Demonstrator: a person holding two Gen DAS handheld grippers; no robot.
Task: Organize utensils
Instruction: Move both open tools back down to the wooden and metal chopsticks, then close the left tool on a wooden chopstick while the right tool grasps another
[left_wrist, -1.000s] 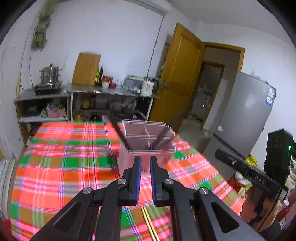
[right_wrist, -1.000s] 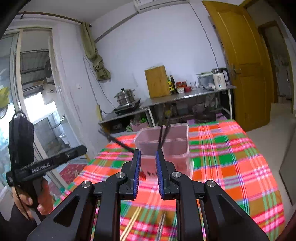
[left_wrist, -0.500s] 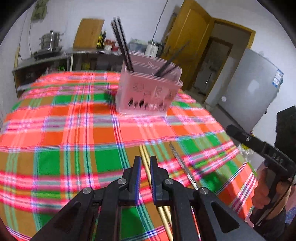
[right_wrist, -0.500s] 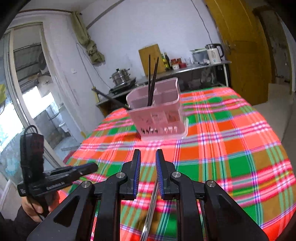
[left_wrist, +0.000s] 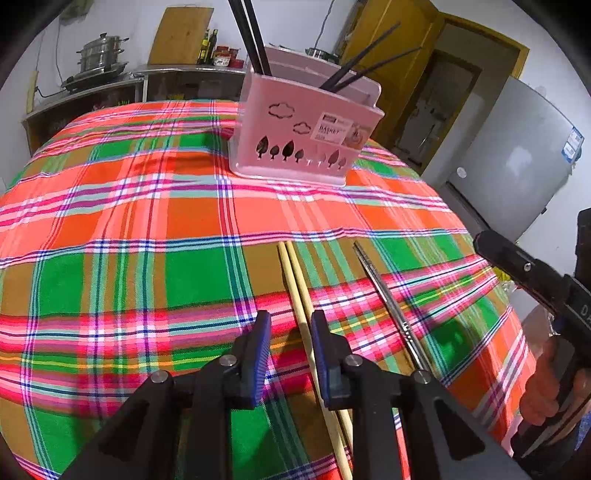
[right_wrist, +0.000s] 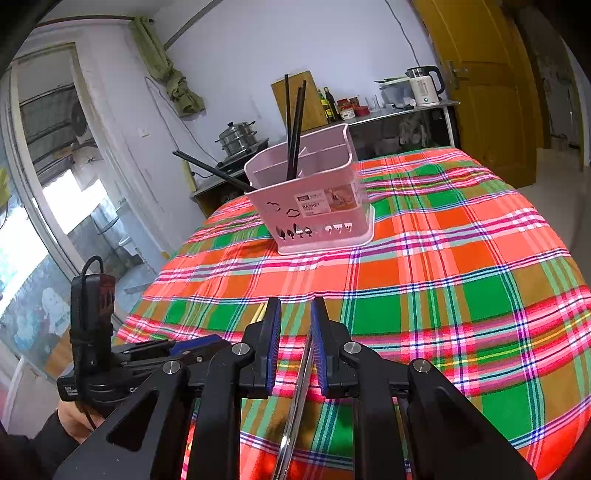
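Observation:
A pink utensil basket (left_wrist: 306, 122) (right_wrist: 314, 199) stands at the far side of the plaid tablecloth (left_wrist: 110, 221), with black chopsticks (left_wrist: 251, 33) (right_wrist: 293, 125) upright in it. A pair of wooden chopsticks (left_wrist: 295, 280) lies on the cloth and runs between the fingers of my left gripper (left_wrist: 290, 317). Its jaws are opening and do not press on the pair. Metal chopsticks (left_wrist: 380, 288) (right_wrist: 299, 387) lie to the right. They pass between the fingers of my right gripper (right_wrist: 296, 306), close to the right pad, with a gap left. A hand holds each gripper.
Behind the table a counter carries a steel pot (right_wrist: 238, 136), a kettle (right_wrist: 424, 85) and bottles. A yellow door (right_wrist: 480, 92) and a grey fridge (left_wrist: 517, 158) stand to the right. The table's near edge lies just below both grippers.
Both grippers have come down close to the cloth and tilted toward it. The left jaws have parted around the wooden chopsticks. The right jaws keep the same gap.

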